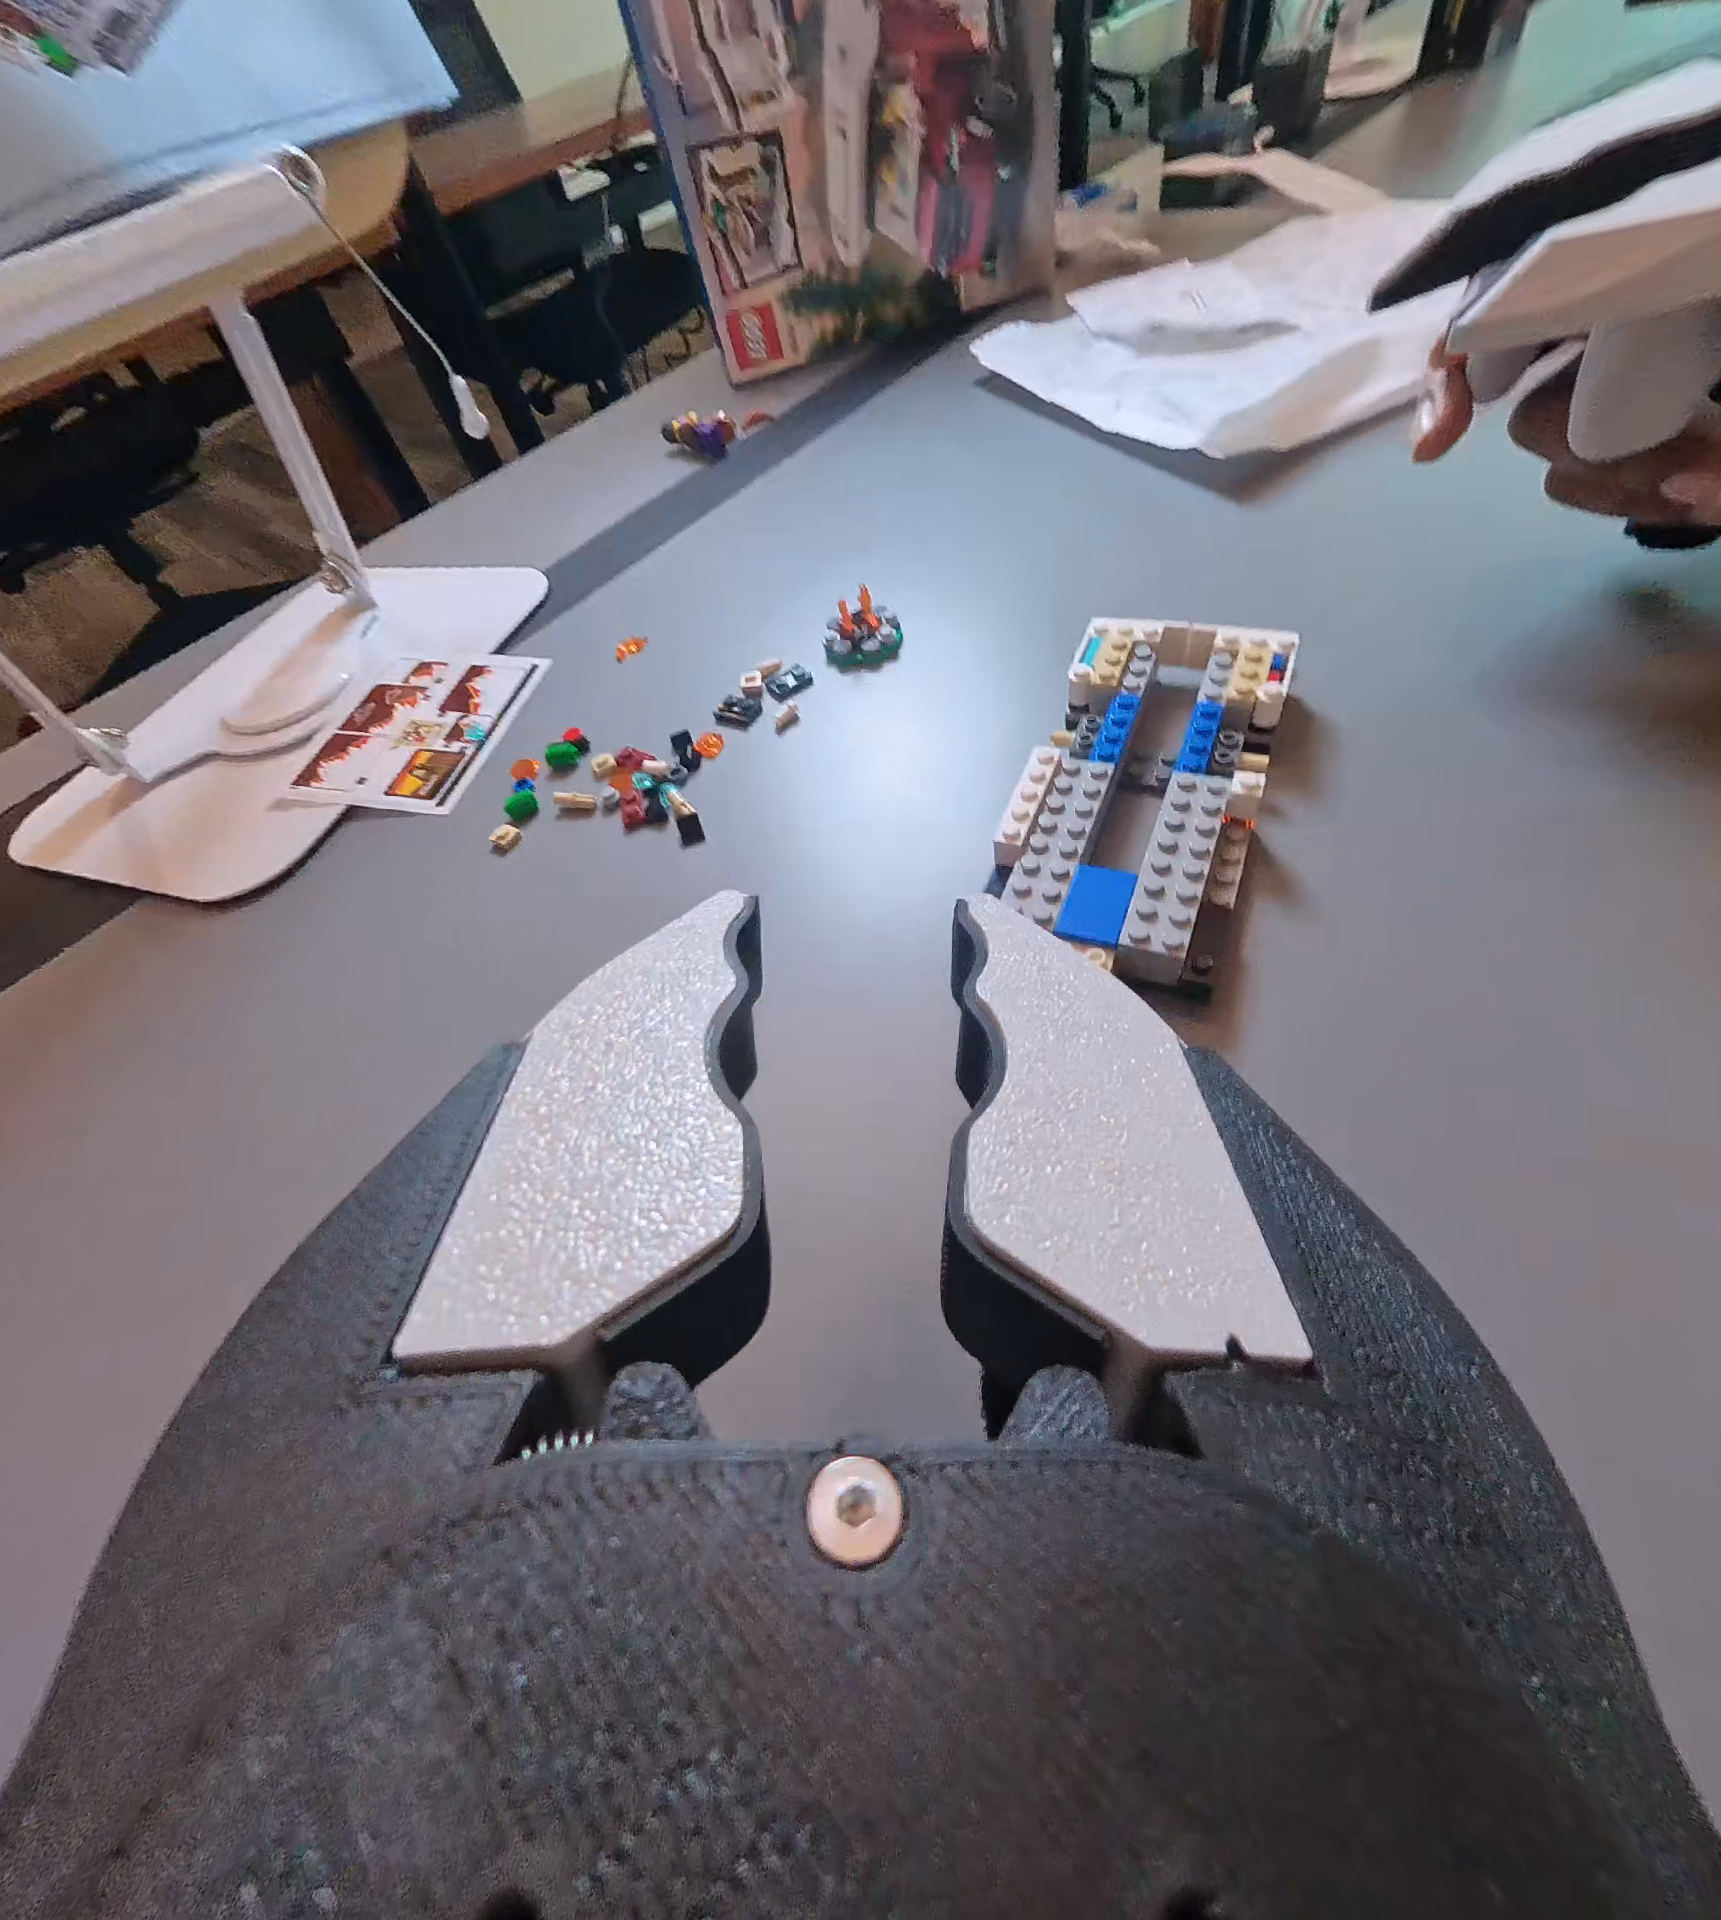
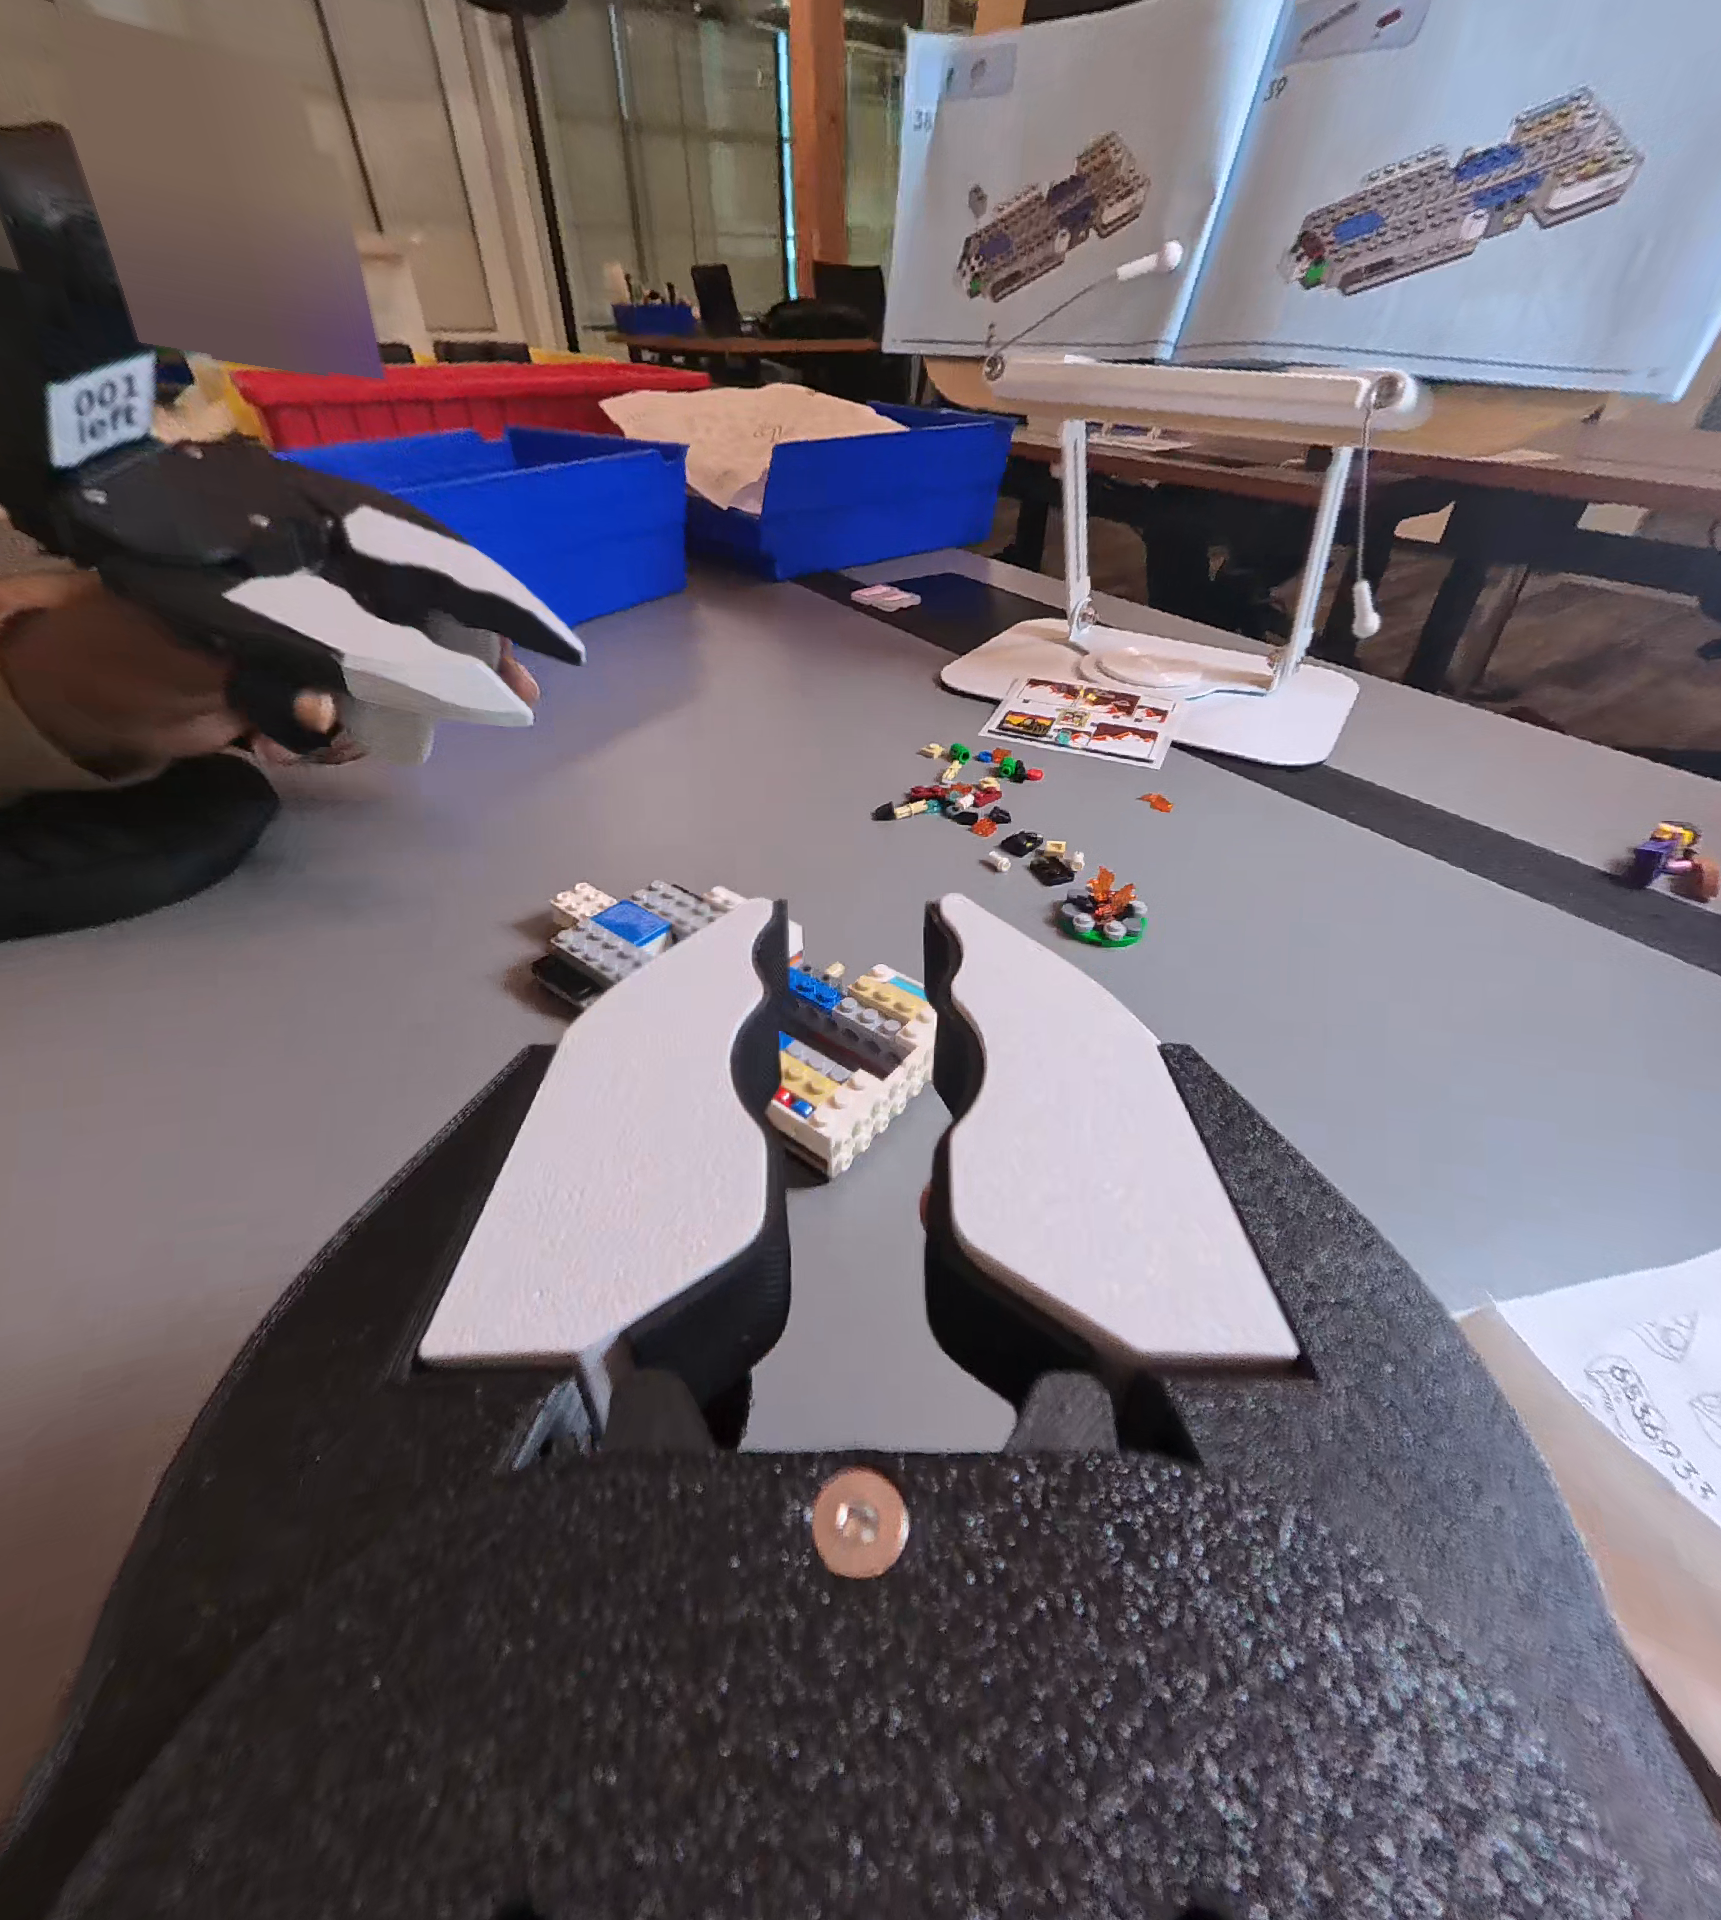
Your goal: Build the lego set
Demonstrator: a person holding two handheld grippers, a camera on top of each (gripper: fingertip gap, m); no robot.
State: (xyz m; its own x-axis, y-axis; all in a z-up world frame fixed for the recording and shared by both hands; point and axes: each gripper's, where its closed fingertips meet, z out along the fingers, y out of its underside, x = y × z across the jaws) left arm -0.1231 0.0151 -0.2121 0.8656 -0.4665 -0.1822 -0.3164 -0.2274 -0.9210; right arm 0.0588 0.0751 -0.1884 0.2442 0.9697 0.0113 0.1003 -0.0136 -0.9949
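**Inspector:** Left gripper [image 1: 856, 925] first. Its fingers stand apart with only bare grey counter [image 1: 835, 1195] between them; nothing is gripped. It hangs above the counter.

**Clerk:** And what lies nearest it?

**Inspector:** Loose small bricks [image 1: 617, 779] ahead and to the left; the long brick build [image 1: 1147, 800] ahead and just to the right, its near end beside the right fingertip [image 1: 991, 935]. The long axis runs away from that gripper, near end grey and blue, far end tan and white.

**Clerk:** Right gripper?

**Inspector:** Right gripper [image 2: 856, 935] is much the nearer. Its fingers are parted and sit over the tan-and-white end of the build [image 2: 856, 1060], which shows in the gap. Whether a pad touches it, I cannot tell. From there the build runs off to the left, crosswise to those fingers, and rests flat on the counter.
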